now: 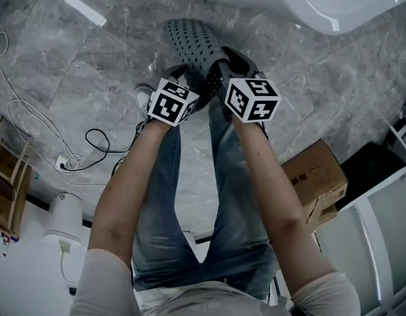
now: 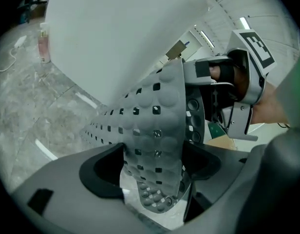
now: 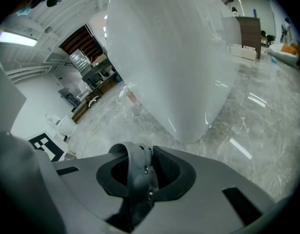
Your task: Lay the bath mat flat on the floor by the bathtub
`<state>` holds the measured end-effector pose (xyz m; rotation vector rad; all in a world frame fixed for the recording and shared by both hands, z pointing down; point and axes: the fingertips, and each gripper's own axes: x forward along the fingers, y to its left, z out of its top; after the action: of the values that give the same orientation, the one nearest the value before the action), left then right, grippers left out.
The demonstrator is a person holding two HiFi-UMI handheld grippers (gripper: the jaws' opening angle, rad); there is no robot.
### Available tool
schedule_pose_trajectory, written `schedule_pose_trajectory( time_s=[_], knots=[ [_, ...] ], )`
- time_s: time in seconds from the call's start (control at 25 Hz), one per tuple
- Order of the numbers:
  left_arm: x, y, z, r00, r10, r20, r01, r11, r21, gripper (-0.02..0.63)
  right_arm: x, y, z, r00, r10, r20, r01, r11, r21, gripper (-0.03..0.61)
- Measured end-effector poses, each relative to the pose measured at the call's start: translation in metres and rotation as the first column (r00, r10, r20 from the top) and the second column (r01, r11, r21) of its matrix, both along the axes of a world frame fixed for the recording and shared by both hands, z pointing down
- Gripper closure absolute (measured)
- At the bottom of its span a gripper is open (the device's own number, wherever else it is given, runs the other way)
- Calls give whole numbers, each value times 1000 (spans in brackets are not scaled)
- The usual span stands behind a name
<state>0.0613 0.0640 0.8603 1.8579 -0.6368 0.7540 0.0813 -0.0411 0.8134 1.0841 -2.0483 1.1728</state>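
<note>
Far from the glossy white bathtub (image 1: 321, 2), at the left edge of the head view and cut off by it: a light wooden shelf unit (image 1: 8, 176), with a rounded white fixture (image 1: 61, 219) below, too partial to identify. Nearer the bathtub, on the grey marbled stone floor (image 1: 91, 71): a tangle of thin white and black cables (image 1: 68, 162), one end lost behind the left forearm. Against the bathtub's base, at the left of the left gripper view: a small pink bottle (image 2: 43, 43), blurred.

Just short of the bathtub, the left gripper (image 2: 157, 167): wide open, pads clear on both sides, with the grey perforated rubber bath mat (image 1: 190, 38) passing loosely between them, unpinched. Bath mat off the floor, bunched and folded rather than flat, sticking out from the two grippers toward the bathtub's curved side; suction cups visible on one face, far end hard to follow among its own folds.

Beside that, the right gripper (image 3: 140, 172): clamped tight on a doubled fold of the bath mat, the rest of it outside that gripper's view. From above, jaws of both largely masked by their black-and-white marker cubes (image 1: 171, 102).

Furthest right, away from the bathtub: a brown cardboard box (image 1: 315, 176), partly behind the right forearm, print unreadable.
</note>
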Motion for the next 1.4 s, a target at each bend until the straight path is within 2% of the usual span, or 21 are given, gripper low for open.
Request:
schedule_pose_trajectory(
  time_s=[0.16,0.2,0.36,0.48,0.56,0.68,0.84,1.04,1.16,1.36,1.4],
  knots=[
    [-4,-2,0,999,-25,20,25,1000,-10,264,4,1,2,1000,16,6,-16,1000,-7,503],
    [-9,-3,1,999,-33,35,33,999,-9,287,5,2,2,1000,13,6,-13,1000,-9,502],
    [-37,-11,2,992,-51,114,50,999,6,448,3,10,1,1000,-13,10,13,1000,-11,491],
    [-51,-18,-4,990,-42,131,42,999,0,500,1,16,-3,999,-9,32,10,1000,-16,452],
    [-58,-20,-9,991,-30,134,32,999,-15,514,-1,23,-4,999,2,43,-1,1000,-31,424],
    [-65,-21,-14,990,-20,140,26,999,-44,523,-1,37,-3,998,41,46,-38,997,-66,319],
    [-65,-14,-23,991,-1,131,12,997,-82,528,2,63,1,996,84,21,-81,990,-113,239],
    [-57,-4,-44,994,36,105,-26,995,-94,532,-1,105,7,989,150,-3,-148,973,-176,204],
    [-50,-6,-58,996,26,85,-19,996,-83,537,-5,130,14,983,181,-24,-182,961,-208,184],
    [-42,-9,-77,993,79,83,-75,996,-42,537,-7,155,23,963,268,-32,-267,933,-242,191],
    [-42,-9,-80,991,96,89,-94,995,-32,537,-6,156,21,960,277,-29,-276,932,-235,226]
  ],
)
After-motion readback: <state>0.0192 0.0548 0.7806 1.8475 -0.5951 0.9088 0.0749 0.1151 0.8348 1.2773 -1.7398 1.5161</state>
